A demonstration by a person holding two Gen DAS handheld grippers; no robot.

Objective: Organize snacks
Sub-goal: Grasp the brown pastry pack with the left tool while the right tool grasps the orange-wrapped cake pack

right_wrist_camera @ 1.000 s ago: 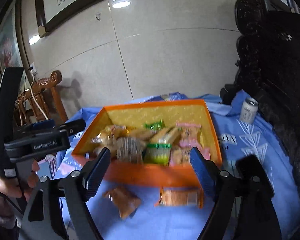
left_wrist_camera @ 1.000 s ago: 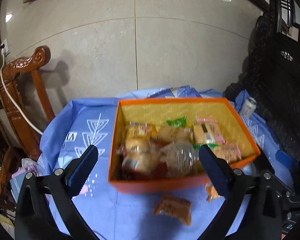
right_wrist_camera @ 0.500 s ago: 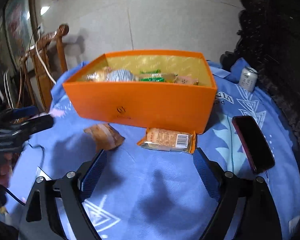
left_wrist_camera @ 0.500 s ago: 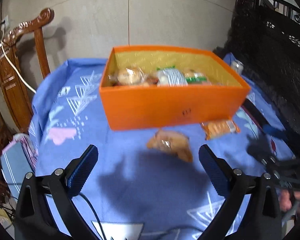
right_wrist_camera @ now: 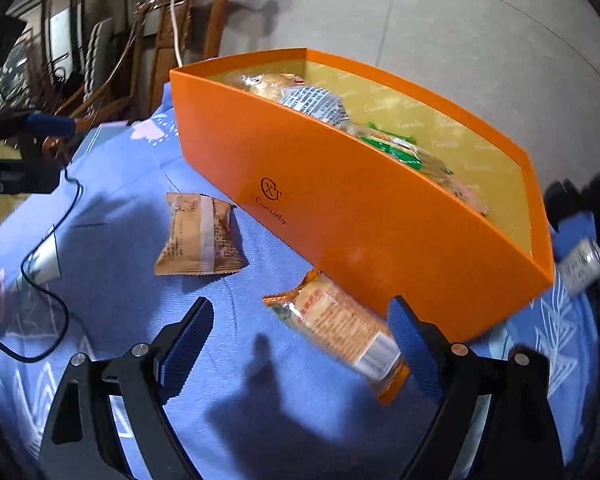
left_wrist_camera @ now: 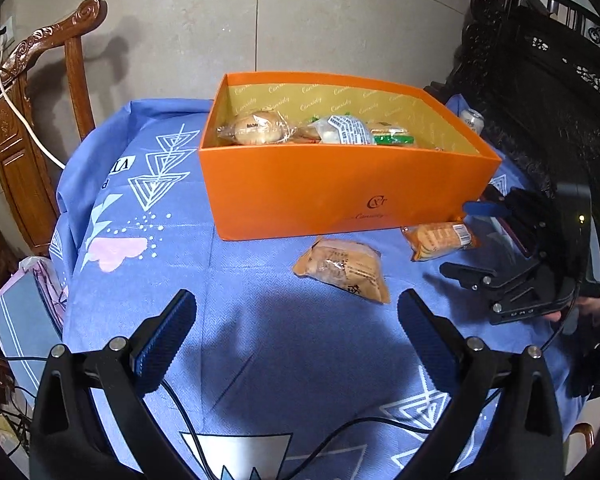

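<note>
- Snacks are mostly sitting inside the orange box (left_wrist_camera: 340, 188) already: a round wrapped bun (left_wrist_camera: 256, 128), a white-and-blue packet (left_wrist_camera: 346, 130) and a green wrapper (left_wrist_camera: 392, 139) are showing above its near wall.
- Two packets are lying outside on the blue tablecloth (left_wrist_camera: 148, 248), so the job looks largely done, with these two left.
- Brown packet (left_wrist_camera: 344, 268) is lying just in front of the box's near wall, between the two grippers and clear of both.
- Orange cracker packet (right_wrist_camera: 340, 328) is lying close against the near wall of the box, towards its right end.
- Right gripper (right_wrist_camera: 300, 344) is hovering low over the cracker packet with its jaws spread wide; the packet is lying in the gap nearer the right pad, and no pad appears to be pressing on it.
- Left gripper (left_wrist_camera: 296, 332) is hanging over bare cloth on the near side of the brown packet, jaws wide apart and gripping nothing.
- Closing on the cracker packet and lifting it over the wall looks like the likely next step; the brown packet would follow.
</note>
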